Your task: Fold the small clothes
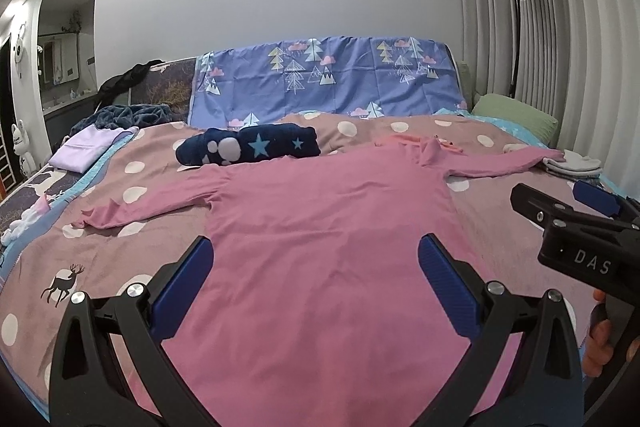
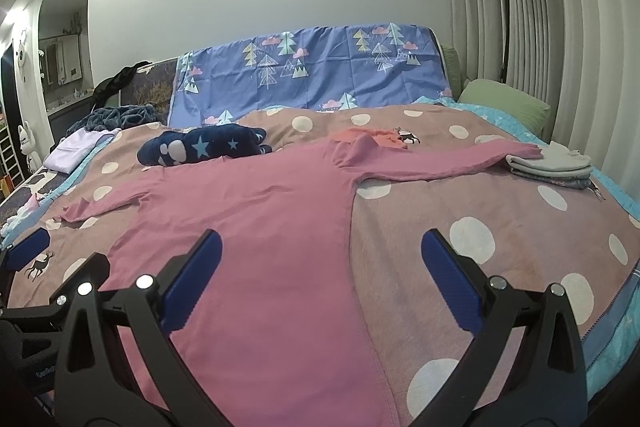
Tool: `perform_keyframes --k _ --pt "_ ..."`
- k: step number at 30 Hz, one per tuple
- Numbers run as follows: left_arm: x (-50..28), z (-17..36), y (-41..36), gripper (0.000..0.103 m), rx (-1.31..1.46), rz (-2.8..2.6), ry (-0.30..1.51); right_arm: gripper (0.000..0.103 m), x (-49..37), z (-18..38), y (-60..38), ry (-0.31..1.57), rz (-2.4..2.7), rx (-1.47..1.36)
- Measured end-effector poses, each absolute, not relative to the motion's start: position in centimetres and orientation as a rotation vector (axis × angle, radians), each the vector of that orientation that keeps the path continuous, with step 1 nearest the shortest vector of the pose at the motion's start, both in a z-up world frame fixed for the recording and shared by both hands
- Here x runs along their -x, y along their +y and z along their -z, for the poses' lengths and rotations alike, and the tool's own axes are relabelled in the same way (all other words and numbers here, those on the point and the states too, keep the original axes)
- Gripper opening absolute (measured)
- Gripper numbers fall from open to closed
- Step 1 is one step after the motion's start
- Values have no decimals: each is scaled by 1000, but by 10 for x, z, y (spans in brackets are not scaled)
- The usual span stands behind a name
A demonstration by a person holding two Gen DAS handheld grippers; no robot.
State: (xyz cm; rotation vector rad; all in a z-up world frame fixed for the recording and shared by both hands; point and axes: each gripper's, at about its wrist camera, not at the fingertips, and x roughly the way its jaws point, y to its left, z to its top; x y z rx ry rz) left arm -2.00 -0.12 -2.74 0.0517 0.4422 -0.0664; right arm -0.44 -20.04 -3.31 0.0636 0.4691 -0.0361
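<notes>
Polka-dot bedspread (image 2: 500, 211) fills frame. Pink long-sleeve top (image 1: 320, 227) lies flat at centre, sleeves out to 9 & 3 o'clock, collar at 12. Folded pile (image 2: 550, 163) at R cuff. L gripper (image 1: 316, 279) & R gripper (image 2: 322, 279) both spread apart, nothing held, above hem.

A home bedroom: bed (image 1: 100, 239), pillow (image 1: 516, 115), curtains (image 1: 560, 27), floor lamp (image 1: 516, 27).
</notes>
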Motion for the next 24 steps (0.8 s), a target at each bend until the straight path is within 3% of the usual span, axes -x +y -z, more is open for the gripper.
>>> perform_keyframes --k 24 --pt "12 37 -1 102 -47 71 492 101 -3 40 -196 497 29 -59"
